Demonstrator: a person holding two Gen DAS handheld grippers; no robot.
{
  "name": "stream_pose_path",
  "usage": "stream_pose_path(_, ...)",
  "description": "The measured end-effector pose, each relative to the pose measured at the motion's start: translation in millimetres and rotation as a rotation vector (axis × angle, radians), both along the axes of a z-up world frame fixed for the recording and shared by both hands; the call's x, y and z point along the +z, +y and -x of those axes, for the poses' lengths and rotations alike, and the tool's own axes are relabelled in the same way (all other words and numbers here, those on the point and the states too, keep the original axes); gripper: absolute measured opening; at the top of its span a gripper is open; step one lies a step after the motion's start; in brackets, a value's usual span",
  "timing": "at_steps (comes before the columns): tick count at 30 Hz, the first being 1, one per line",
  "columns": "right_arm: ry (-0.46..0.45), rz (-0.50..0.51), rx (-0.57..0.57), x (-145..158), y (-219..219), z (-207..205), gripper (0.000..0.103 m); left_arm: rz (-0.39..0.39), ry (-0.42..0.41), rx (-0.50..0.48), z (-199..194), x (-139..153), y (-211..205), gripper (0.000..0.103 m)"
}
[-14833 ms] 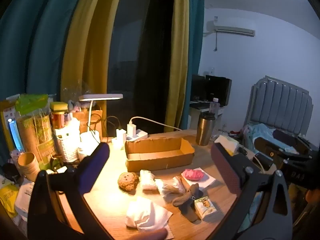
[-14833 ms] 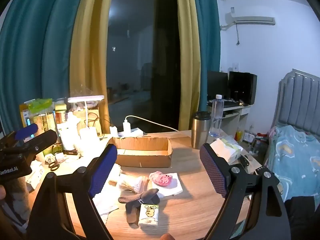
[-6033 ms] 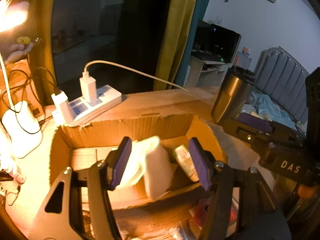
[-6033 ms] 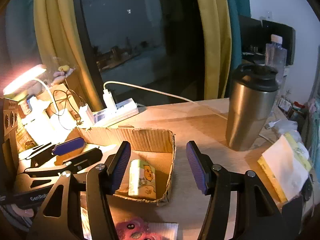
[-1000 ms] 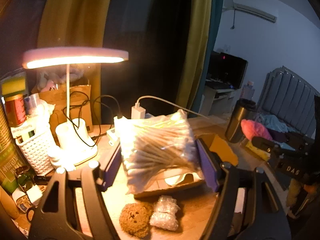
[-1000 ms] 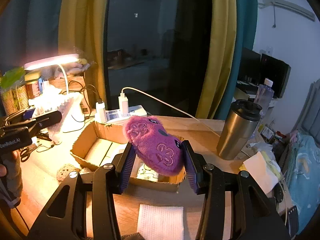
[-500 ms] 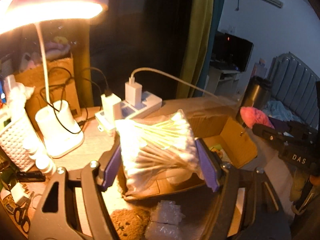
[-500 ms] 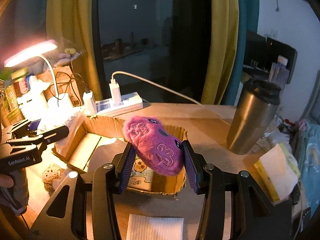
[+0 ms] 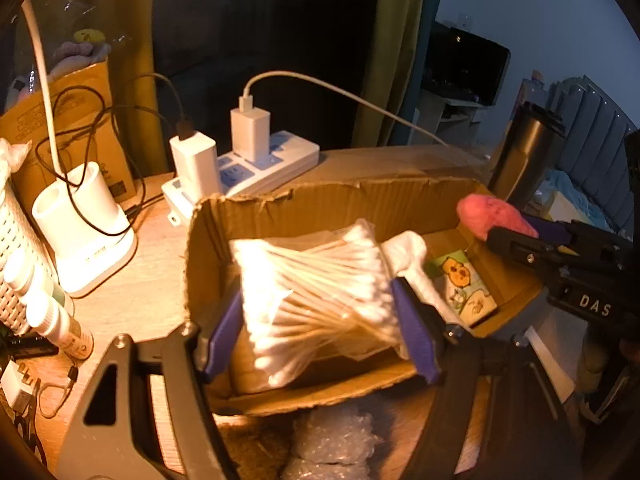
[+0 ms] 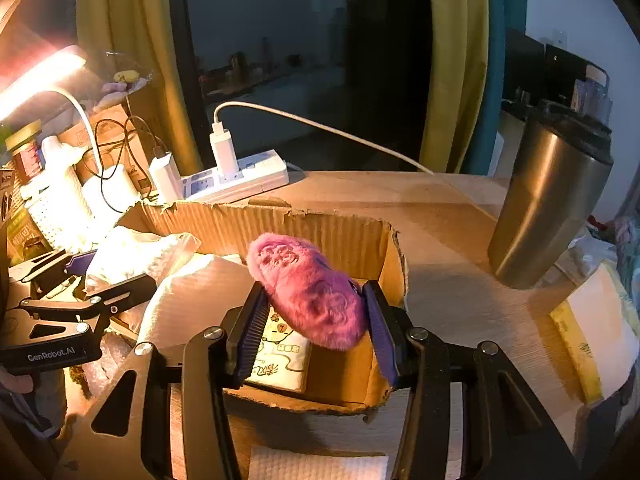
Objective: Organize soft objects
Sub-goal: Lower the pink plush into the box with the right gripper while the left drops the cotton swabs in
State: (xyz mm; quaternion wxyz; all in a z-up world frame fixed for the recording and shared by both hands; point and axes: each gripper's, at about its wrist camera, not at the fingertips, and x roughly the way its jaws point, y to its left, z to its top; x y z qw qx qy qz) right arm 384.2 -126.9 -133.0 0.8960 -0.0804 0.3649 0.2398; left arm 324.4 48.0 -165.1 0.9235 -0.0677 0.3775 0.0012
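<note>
Just one cardboard box (image 10: 352,232), one tumbler (image 10: 548,204).

You have one box (image 10: 344,236) on the tabletop (image 10: 448,216), one swab bag (image 9: 316,292), one pink plush (image 10: 312,288), one tissue pack (image 10: 280,356), two chargers (image 10: 164,176) on one power strip (image 10: 256,178), one tumbler (image 10: 548,208) and one lamp (image 9: 80,220).
</note>
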Motion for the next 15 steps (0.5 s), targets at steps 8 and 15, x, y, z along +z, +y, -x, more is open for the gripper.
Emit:
stream_pose_path(8, -0.005, -0.003, -0.009, 5, -2, 3, 0.061, -0.003, -0.004, 0.015, 3, 3, 1, 0.074)
stream_pose_path(15, -0.036, -0.006, -0.021, 20, -8, 16, 0.061, -0.002, -0.047, 0.014, 15, 18, 0, 0.078)
